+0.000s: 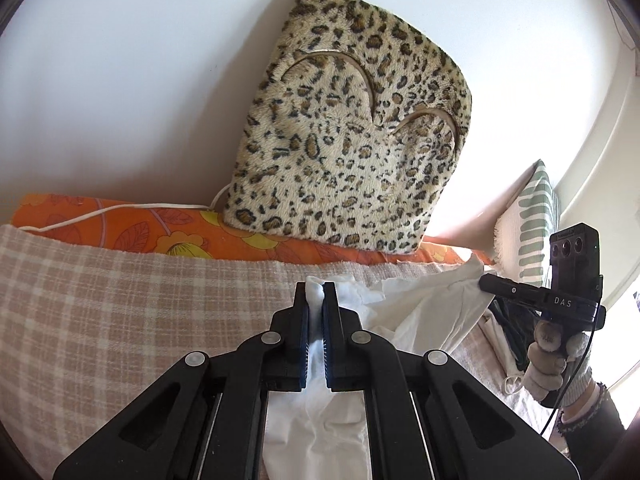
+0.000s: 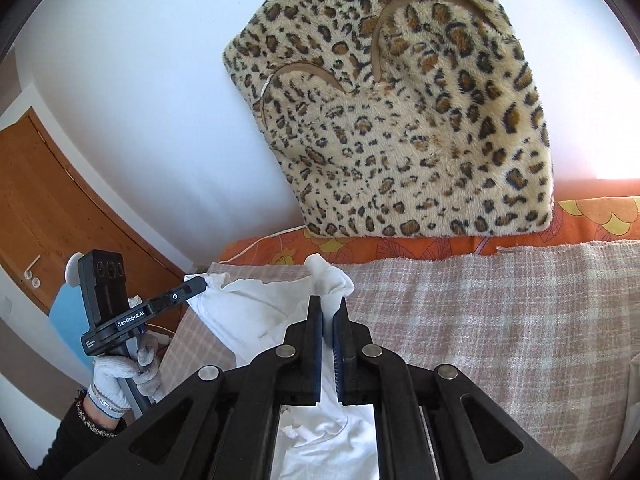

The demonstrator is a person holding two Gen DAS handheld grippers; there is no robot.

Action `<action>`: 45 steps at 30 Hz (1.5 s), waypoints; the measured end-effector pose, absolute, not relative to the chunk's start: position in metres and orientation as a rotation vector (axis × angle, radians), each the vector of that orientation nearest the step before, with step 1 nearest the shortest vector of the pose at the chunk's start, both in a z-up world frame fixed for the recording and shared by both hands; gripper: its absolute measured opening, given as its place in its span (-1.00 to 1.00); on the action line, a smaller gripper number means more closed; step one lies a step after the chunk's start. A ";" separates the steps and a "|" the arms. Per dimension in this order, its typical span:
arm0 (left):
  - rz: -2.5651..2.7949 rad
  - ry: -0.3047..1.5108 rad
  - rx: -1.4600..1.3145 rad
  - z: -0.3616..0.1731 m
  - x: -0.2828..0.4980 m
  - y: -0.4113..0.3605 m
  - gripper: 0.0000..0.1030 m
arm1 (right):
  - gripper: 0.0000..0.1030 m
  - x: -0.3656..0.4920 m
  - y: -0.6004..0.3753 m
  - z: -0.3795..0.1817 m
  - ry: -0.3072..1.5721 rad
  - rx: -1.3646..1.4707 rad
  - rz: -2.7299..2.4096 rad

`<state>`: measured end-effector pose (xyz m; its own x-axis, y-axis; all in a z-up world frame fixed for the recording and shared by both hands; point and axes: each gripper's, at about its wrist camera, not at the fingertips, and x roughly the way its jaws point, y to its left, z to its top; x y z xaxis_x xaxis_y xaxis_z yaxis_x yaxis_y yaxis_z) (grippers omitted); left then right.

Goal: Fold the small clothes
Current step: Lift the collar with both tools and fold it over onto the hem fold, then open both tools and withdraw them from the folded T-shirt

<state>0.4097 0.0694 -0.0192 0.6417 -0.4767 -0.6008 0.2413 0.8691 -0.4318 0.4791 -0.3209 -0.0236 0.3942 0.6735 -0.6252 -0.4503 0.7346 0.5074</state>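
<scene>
**Both grippers pinching one white garment above the bed**

The left gripper (image 1: pixel 316 292) is angling downward, its jaws pressed together on a bunched edge of the white garment (image 1: pixel 420 312). The right gripper (image 2: pixel 328 304) is sitting in a matching downward tilt, its jaws likewise clamped on a tuft of the same cloth. Each view is catching the other tool: a gloved left hand (image 2: pixel 116 376) is gripping its handle at the left of the right wrist view, and a gloved right hand (image 1: pixel 556 356) is gripping its own at the right of the left wrist view. Both wrists are showing dark sleeves and bracelets.

The surface is a bed under a pink-and-cream checked blanket (image 1: pixel 120 304), with an orange floral sheet (image 1: pixel 132 220) showing along its far edge. A leopard-print cushion (image 1: pixel 352 120) is leaning against the white wall (image 1: pixel 120 60) — a thin white cord (image 1: pixel 100 212) is trailing beside it. A striped green-and-white pillow (image 1: pixel 532 216) is standing at the right, and a wooden door (image 2: pixel 48 208) is showing at the left of the right wrist view.

The garment is hanging between the two grippers — its held edge is running side to side from one gripper to the other, and the rest is draping down below the jaws, wrinkled.
</scene>
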 end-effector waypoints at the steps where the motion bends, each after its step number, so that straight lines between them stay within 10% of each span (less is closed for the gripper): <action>1: -0.419 0.771 -0.329 -0.016 0.402 0.069 -0.92 | -0.96 0.471 -0.321 -0.021 0.915 0.268 0.726; 45: -0.512 0.897 -0.020 -0.077 0.153 0.052 -0.89 | -0.95 0.198 -0.328 -0.061 0.894 -0.220 0.730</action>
<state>0.1526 0.0519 -0.0769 0.5123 -0.4335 -0.7414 0.4171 0.8802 -0.2265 0.1984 -0.3281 -0.0605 0.4069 0.4860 -0.7735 -0.6609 0.7412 0.1180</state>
